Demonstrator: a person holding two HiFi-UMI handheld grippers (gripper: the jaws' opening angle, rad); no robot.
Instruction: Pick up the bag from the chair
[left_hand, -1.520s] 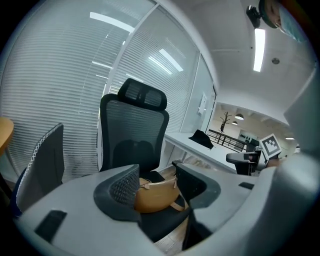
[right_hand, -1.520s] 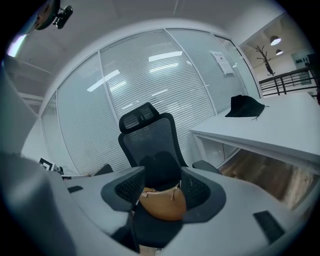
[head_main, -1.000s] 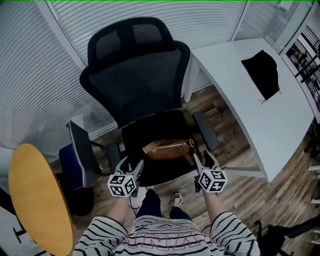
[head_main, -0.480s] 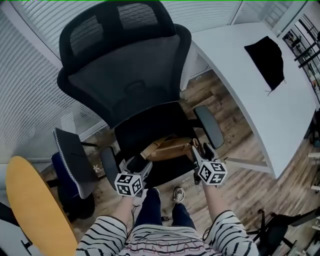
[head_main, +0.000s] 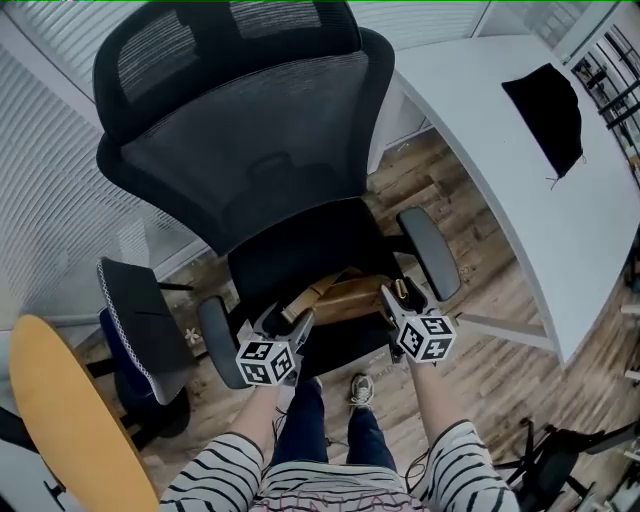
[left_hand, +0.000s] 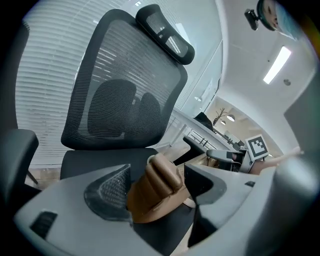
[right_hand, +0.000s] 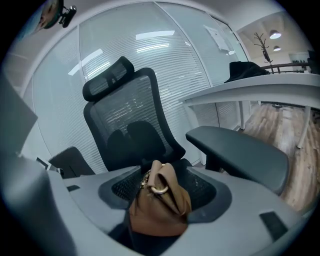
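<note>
Bag (head_main: 345, 298), brown leather, lying across the front of the black chair (head_main: 300, 250) seat. We hold the left gripper (head_main: 288, 325) at one end and the right gripper (head_main: 398, 298) at the other, presumably to lift both ends together. Both pairs of jaws have just been opening and stand wide apart, a bag end between each, nothing clamped yet.

The left gripper (head_main: 288, 326) and right gripper (head_main: 397, 297) dropped down to the bag (head_main: 345, 297). Jaws just opened wider, each now straddling one end.
</note>
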